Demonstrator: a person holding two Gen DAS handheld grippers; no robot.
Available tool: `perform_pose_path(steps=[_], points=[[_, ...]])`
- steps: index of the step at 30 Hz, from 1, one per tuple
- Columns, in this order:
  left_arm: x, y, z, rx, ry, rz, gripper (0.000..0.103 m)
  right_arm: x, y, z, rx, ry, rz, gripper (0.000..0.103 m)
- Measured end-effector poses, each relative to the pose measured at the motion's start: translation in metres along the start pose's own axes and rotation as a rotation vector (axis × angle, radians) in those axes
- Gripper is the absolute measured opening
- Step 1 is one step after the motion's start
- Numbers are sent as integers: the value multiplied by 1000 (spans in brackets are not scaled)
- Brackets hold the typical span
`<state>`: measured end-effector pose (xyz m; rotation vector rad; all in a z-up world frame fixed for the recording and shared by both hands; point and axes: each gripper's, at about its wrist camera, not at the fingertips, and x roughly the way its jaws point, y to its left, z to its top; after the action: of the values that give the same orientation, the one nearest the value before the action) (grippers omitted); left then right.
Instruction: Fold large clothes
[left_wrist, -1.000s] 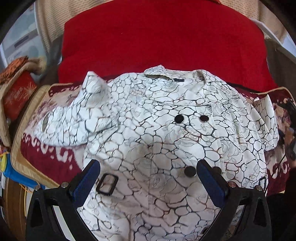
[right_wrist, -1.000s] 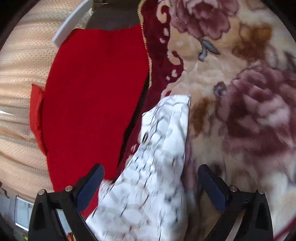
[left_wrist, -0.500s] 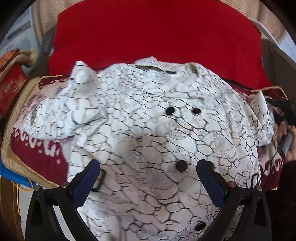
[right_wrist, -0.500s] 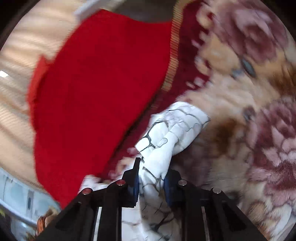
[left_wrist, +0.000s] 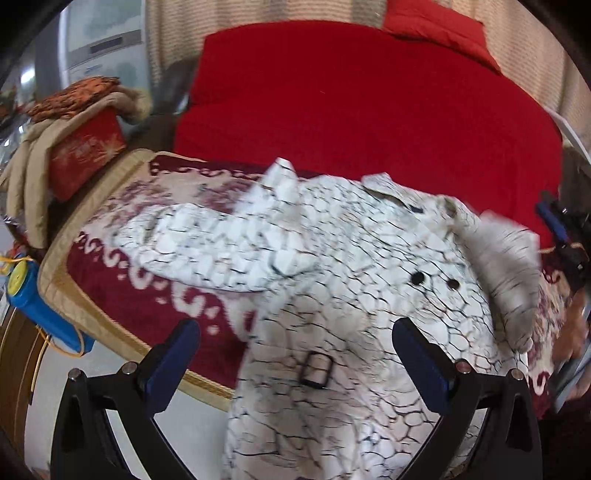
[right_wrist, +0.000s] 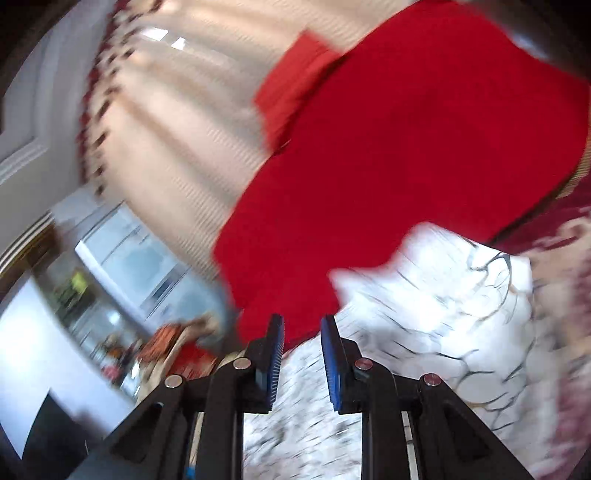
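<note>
A white coat (left_wrist: 351, 295) with a black crackle print and black buttons (left_wrist: 417, 277) lies front-up on the floral blanket (left_wrist: 147, 295). Its left sleeve (left_wrist: 207, 254) stretches out flat. Its right sleeve (left_wrist: 506, 266) is lifted and blurred. My left gripper (left_wrist: 295, 328) hovers open above the coat's lower part, near a belt buckle (left_wrist: 316, 374), with nothing between its pads. My right gripper (right_wrist: 302, 325) is shut on the right sleeve's fabric (right_wrist: 424, 314), pointing nearly level. In the left wrist view it shows at the far right edge (left_wrist: 557, 229).
A red blanket (left_wrist: 369, 110) covers the bed behind the coat, with beige curtains beyond. A stack of folded cloths (left_wrist: 74, 140) sits at the left. A blue container with a yellow lid (left_wrist: 37, 306) lies by the bed's left edge. A white appliance (left_wrist: 103, 44) stands at back left.
My right gripper shut on the right sleeve, then swung up and rolled, lifting the sleeve off the blanket. My left gripper stayed open and shifted left, so the coat sits further right in its view.
</note>
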<state>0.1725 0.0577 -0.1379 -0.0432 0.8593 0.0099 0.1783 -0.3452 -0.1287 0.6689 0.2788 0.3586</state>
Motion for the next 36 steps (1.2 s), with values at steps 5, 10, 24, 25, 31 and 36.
perform_pose_path(steps=[5,10,24,25,31,36], points=[[-1,13,2,-43,-12,-10,103,53,15,-46,-15,285,63,26],[14,-22,13,7,17,-132,103,11,-20,-11,73,158,-25,90],[170,-198,102,12,271,-548,99,-45,-200,0,764,47,16,75],[180,-205,103,-7,299,-570,96,-44,-198,1,771,53,24,75],[224,-245,94,-9,422,-601,46,-36,-203,10,761,52,29,75],[217,-243,90,-1,349,-613,10,-31,-207,6,757,74,2,75]])
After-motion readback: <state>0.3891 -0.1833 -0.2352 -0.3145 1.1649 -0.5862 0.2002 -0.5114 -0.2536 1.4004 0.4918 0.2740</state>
